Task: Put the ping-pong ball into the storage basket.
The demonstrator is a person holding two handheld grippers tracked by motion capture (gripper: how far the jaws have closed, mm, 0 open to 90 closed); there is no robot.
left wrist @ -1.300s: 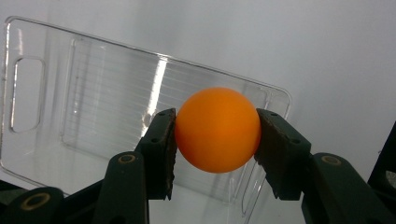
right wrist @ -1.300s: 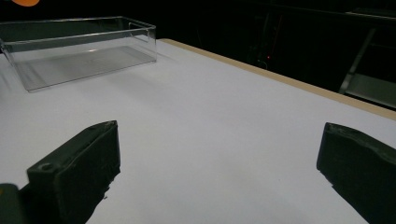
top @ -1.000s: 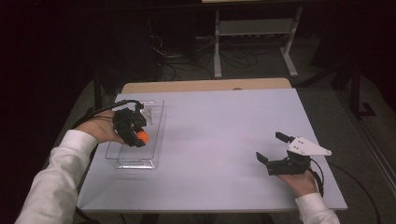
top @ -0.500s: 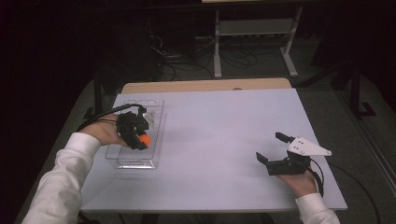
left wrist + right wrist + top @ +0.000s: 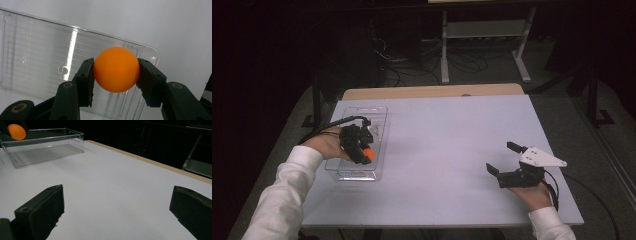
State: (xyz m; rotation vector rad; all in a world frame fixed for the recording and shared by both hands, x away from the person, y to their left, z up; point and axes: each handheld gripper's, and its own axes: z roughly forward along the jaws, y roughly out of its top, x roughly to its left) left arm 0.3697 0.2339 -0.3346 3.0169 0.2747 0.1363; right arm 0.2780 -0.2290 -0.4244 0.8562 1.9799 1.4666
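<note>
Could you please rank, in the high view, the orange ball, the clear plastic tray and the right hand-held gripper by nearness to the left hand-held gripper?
1. Orange ball: clamped in the left hand-held gripper.
2. Clear plastic tray: directly beneath, table's left.
3. Right hand-held gripper: far across, table's right.

Clear box walls hem left edge; table middle open between hands

My left gripper clamps the orange ball, pads pressed on both its sides, above the clear tray, near one tray corner.
</note>
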